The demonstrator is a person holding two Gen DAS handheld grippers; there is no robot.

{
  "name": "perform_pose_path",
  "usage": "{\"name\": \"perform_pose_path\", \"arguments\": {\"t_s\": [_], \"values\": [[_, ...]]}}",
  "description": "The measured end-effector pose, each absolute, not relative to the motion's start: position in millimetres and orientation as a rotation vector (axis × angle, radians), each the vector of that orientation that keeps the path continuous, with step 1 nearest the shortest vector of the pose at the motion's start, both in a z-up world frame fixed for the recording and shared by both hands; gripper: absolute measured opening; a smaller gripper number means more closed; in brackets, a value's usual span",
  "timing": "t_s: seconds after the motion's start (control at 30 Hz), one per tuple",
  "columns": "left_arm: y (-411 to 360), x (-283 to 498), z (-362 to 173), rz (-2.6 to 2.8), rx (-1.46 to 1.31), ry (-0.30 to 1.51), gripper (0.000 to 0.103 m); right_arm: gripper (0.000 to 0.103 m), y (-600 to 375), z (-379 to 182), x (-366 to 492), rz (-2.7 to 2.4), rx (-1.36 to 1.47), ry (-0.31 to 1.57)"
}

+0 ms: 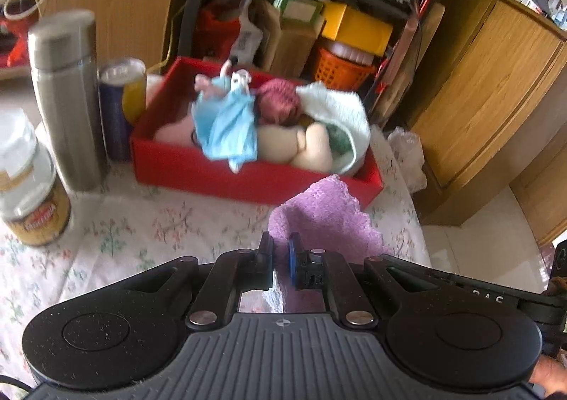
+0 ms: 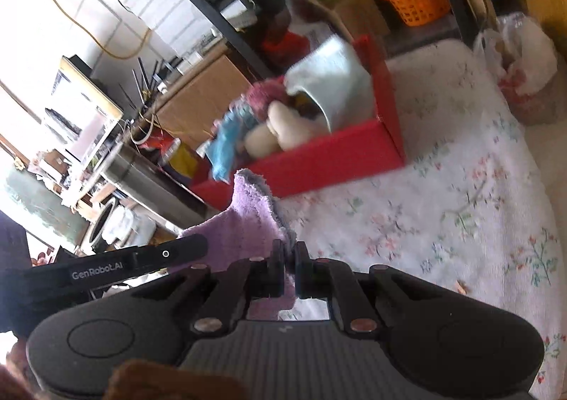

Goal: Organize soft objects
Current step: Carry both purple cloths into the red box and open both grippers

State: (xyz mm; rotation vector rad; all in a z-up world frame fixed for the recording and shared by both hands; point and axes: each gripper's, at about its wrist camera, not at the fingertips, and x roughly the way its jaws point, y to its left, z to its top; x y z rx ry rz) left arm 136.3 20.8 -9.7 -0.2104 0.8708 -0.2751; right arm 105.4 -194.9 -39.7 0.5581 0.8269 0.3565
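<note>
- Nearest: left hand-held gripper (image 1: 281, 258), jaws pinched narrow on one edge of the purple towel (image 1: 326, 215).
- Right hand-held gripper (image 2: 290, 260) likewise clamped tight on another edge of the same towel, seen bunched up between its fingers in the right wrist view.
- Towel slung between the two, apparently lifted off the floral-clothed bench (image 1: 149, 222), just short of the red box's near wall.
- Beyond: red box (image 1: 198, 169) on the bench, already holding a blue cloth (image 1: 226, 127), a maroon knitted piece (image 1: 278, 105), cream plush shapes (image 1: 312, 148) and a white towel (image 1: 340, 109) draped over the right end.
- Left of the box: steel flask (image 1: 67, 98), a can (image 1: 120, 105), a coffee jar (image 1: 32, 187); not soft, likely to stay put.
- Step in hand, by judgement: carrying the purple towel toward the box.
- Next move calls for: travelling forward over the near wall, both ends kept level, then letting go together above the pile; little free room inside, so some risk of overhang.
</note>
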Motion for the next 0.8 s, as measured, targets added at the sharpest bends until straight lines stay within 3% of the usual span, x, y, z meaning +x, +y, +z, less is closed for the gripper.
{"name": "perform_pose_path", "arguments": {"t_s": [0.8], "values": [[7.7, 181.5, 25.8, -0.229, -0.158, 0.740, 0.004, 0.000, -185.4, 12.4, 145.9, 0.314, 0.491, 0.649]]}}
